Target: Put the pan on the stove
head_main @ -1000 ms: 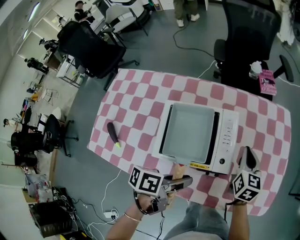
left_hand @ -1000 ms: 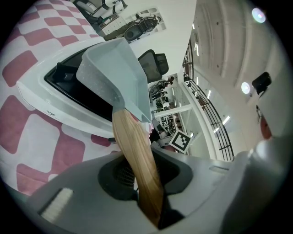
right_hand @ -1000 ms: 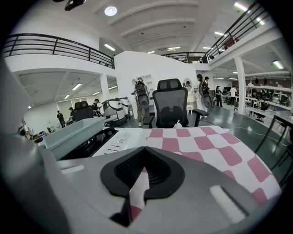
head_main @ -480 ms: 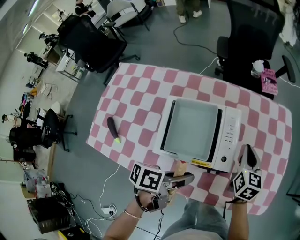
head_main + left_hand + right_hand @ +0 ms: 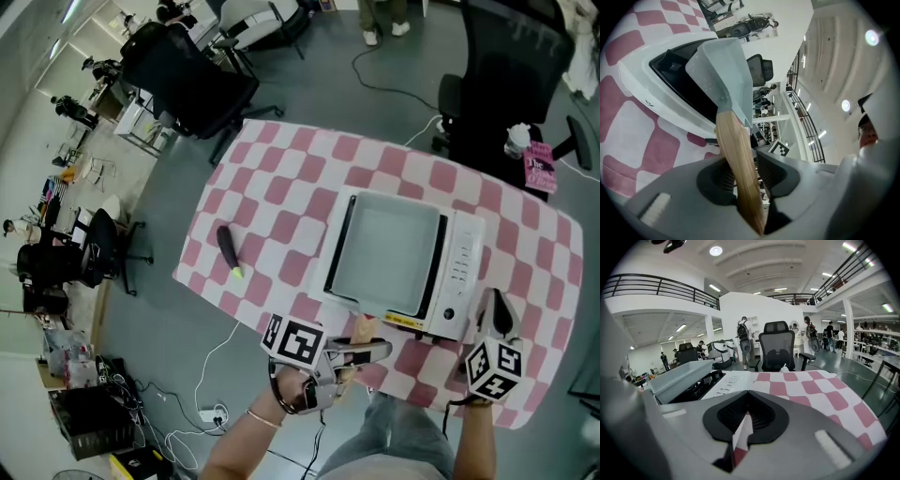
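Note:
A grey square pan [image 5: 389,248] sits on the white stove [image 5: 461,272] in the middle of the checked table [image 5: 272,197]. Its wooden handle [image 5: 362,330] sticks out over the near edge. My left gripper [image 5: 361,354] is around that handle [image 5: 736,159] and its jaws are opening: a gap shows beside the right pad. The left gripper view looks up the handle to the pan [image 5: 724,70] and stove [image 5: 656,89]. My right gripper [image 5: 494,314] rests at the stove's right front corner, shut and empty [image 5: 743,420], with the pan [image 5: 679,376] to its left.
A dark oblong object with a yellow-green tip [image 5: 228,251] lies on the table's left part. A black office chair [image 5: 487,66] stands beyond the far edge, with a pink book [image 5: 536,164] beside it. More chairs and desks stand at the upper left.
The left gripper's jaws have loosened around the wooden handle and the gripper has shifted slightly right. The pan stays on the stove. The right gripper has not moved.

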